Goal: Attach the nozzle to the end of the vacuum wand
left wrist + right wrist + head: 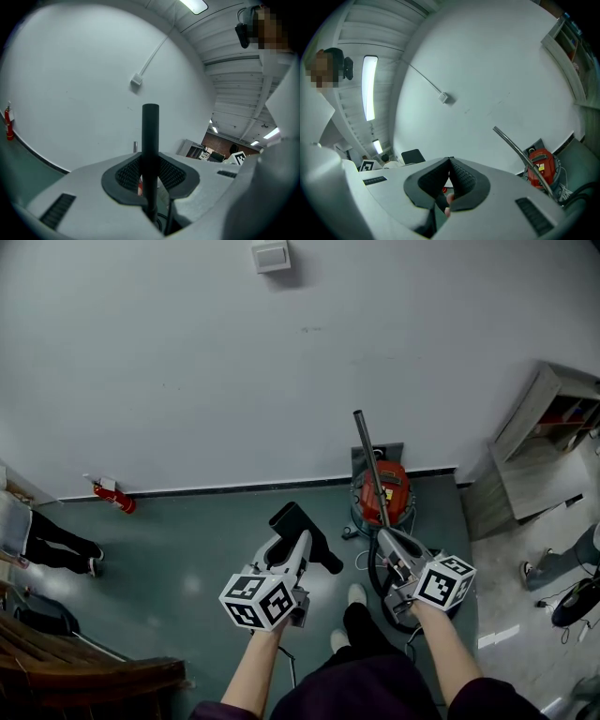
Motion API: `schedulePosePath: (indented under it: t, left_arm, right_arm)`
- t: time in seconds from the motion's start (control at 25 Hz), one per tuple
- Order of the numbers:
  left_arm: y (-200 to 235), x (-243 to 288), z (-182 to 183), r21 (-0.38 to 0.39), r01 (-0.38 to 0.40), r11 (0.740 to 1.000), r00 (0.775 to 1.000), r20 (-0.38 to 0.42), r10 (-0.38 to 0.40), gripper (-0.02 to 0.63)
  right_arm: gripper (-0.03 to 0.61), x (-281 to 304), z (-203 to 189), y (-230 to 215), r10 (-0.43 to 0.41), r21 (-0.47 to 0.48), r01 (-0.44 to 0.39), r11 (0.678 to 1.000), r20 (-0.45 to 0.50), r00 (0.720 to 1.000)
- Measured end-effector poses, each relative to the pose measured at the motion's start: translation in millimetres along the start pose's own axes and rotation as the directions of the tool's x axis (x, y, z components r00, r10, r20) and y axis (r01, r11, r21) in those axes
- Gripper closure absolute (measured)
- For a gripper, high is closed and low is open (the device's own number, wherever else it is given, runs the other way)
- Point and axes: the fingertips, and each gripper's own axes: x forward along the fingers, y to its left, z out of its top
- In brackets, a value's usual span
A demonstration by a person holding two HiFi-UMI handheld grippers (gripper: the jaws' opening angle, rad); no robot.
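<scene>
**Nozzle gripped on the left, wand unheld: misalignment risk**

Left gripper (pixel 150 174): the fingers are clamped on the round black neck of the nozzle (pixel 292 519), which stands up between the pads. Right gripper (pixel 450 164): the fingers are together with nothing visibly pinched. The wand (pixel 520 154) passes off to their right, ungripped.

Risks (judgement):
- You hold the nozzle on a smooth round tube. A push against the wand's end may twist it or slide it through the pads.
- The hose (pixel 379 585) loops by your feet and could snag as you step in.
- The wand rises free from the red vacuum (pixel 382 491) toward the wall (pixel 187 362). Whether its end touches the wall you cannot tell. With no hold on it, a sideways shove from the nozzle could tip it.
- The wand's open end sits well apart from the nozzle. If you approach at an angle, a skewed mouth is likely to jam rather than seat.

Materials and shapes:
- Pads: dark rubber with a fine crosshatch.
- Gripper shells: matte pale grey plastic.
- Nozzle: matte black plastic, a round neck widening to a flatter mouth.
- Wand: a slim bright-metal tube, gently bent low down.
- Vacuum: a squat red canister.
- Floor: glossy grey-green.
- Wall: pale, plain and smooth.
</scene>
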Motion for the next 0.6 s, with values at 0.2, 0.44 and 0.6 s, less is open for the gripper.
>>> schedulePosePath:
  t: [0.2,0.44,0.6]
  left_arm:
    - [6.9,38.5,15.0,0.005,0.007,1.0,1.0,-0.009,-0.007,0.526]
    - [12.8,87.5,33.9,0.011,0.016,1.0,1.0,-0.02,-0.015,0.526]
    - [12.5,115.2,42.8,0.015,0.016,1.0,1.0,-0.026,-0.015,0.526]
  right_arm:
    - [0.56,23.7,22.4,-24.3,-0.004,0.004,0.004,1.0,0.0,1.0]
    - [0.56,49.3,53.5,-54.3,-0.008,0.014,0.008,1.0,0.009,1.0]
    - [0.56,58.6,72.4,-74.4,-0.009,0.024,0.009,1.0,0.014,1.0]
